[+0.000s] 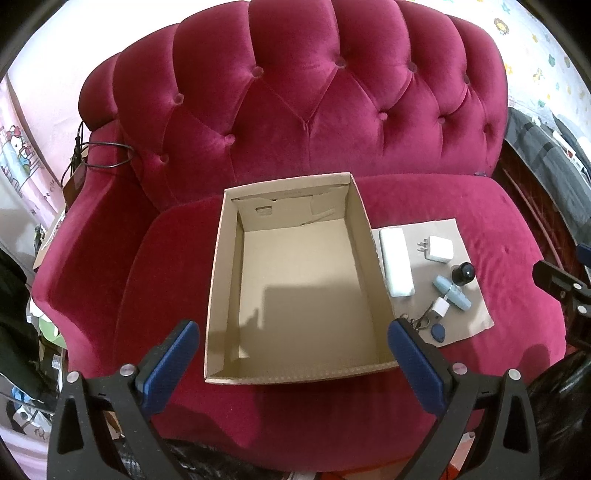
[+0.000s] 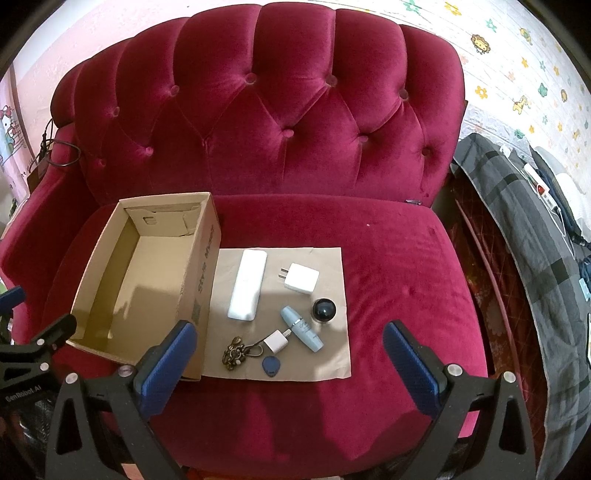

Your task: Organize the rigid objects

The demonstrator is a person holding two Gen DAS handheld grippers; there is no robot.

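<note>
Both grippers hang wide open and empty: my right gripper over the key ring and small plug, my left gripper above the bare cardboard box. I'd take the long white case across its narrow width first.

Plush velvet sofa, matt cardboard box, seemingly glossy ball.

Crimson velvet sofa w/ button-tufted back fills the view. Behind it, pink wall at left, white wallpaper w/ small flowers & animals at right. Grey plaid blanket beside sofa's right end; black cable over left armrest.
</note>
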